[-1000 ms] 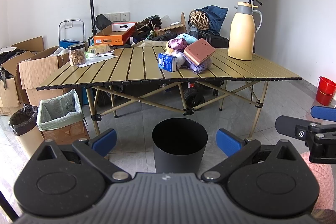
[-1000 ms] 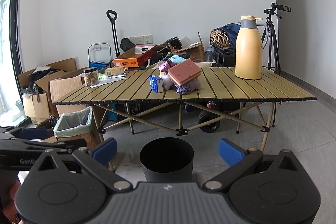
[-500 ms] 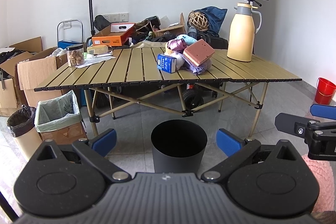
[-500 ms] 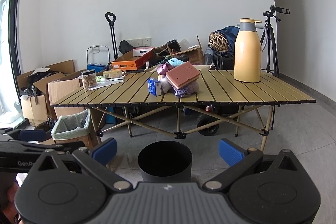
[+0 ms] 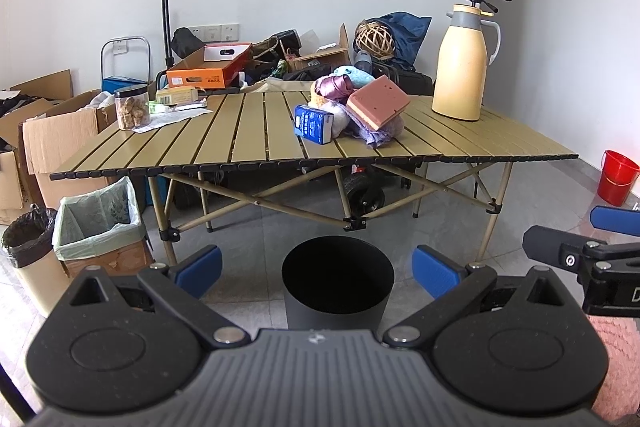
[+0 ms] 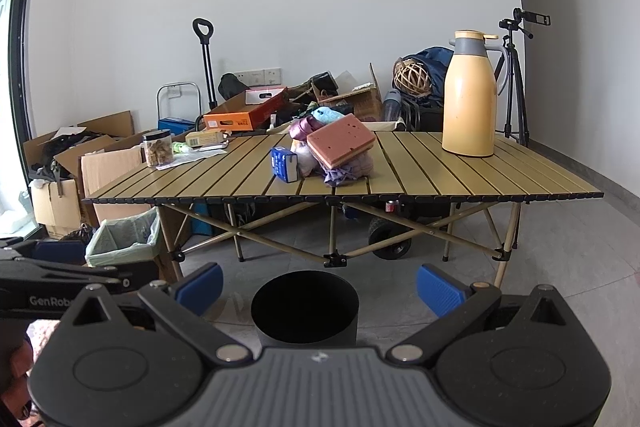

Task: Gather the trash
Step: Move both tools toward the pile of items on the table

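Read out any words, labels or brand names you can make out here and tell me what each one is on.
"GenRob", cut off: left hand-held gripper.
"D", cut off: right hand-held gripper.
Blue carton: print too small to read.
Orange box: label blurred.
Snack jar: nothing legible.

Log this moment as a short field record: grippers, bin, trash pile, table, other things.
left gripper: open, empty, away from the table
right gripper: open, empty, away from the table
bin: black, round, on the floor in front of the table, contents not visible
trash pile: on the table, not yet touched
blue carton: at the pile's near left edge
pink sponge: tilted on top of the pile
table: slatted, folding
jug: yellow, upright, table's far right
jar: table's far left, lid on
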`<control>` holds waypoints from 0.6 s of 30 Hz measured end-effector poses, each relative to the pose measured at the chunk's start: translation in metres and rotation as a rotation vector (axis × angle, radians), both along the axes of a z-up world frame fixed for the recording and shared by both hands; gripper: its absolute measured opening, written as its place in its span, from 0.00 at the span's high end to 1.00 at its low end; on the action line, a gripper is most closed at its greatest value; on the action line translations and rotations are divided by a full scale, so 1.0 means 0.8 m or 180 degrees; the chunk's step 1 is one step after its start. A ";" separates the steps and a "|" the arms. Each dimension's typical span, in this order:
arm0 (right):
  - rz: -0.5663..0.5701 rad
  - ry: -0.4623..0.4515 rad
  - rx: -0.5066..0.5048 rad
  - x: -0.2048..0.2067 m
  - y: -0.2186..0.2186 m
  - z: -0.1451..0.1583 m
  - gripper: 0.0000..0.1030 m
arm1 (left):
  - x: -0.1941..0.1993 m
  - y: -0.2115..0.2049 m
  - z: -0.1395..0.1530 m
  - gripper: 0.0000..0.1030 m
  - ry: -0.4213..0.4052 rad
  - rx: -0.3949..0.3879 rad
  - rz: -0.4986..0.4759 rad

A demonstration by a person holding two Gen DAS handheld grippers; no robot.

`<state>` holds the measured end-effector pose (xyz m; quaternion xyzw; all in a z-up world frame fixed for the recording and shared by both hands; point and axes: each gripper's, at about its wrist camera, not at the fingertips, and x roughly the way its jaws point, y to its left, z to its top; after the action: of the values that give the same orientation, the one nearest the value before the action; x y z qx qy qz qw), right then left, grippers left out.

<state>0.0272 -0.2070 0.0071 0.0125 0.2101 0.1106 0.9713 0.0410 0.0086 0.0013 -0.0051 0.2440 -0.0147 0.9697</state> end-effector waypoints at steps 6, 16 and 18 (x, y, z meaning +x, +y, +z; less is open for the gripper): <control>-0.0039 -0.0014 0.0004 0.021 -0.001 -0.005 0.00 | 0.021 -0.002 -0.002 0.00 -0.0045 -0.0012 -0.0044; -0.0102 -0.0100 0.0007 0.067 -0.001 -0.005 0.00 | 0.069 0.002 -0.005 0.00 -0.0148 -0.0045 -0.0075; -0.0117 -0.0112 0.0014 0.079 0.000 -0.005 0.00 | 0.082 0.003 -0.004 0.00 -0.0169 -0.0053 -0.0066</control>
<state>0.0903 -0.2071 0.0032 0.0166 0.1924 0.0933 0.9767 0.1068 0.0112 -0.0016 -0.0103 0.2180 -0.0269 0.9755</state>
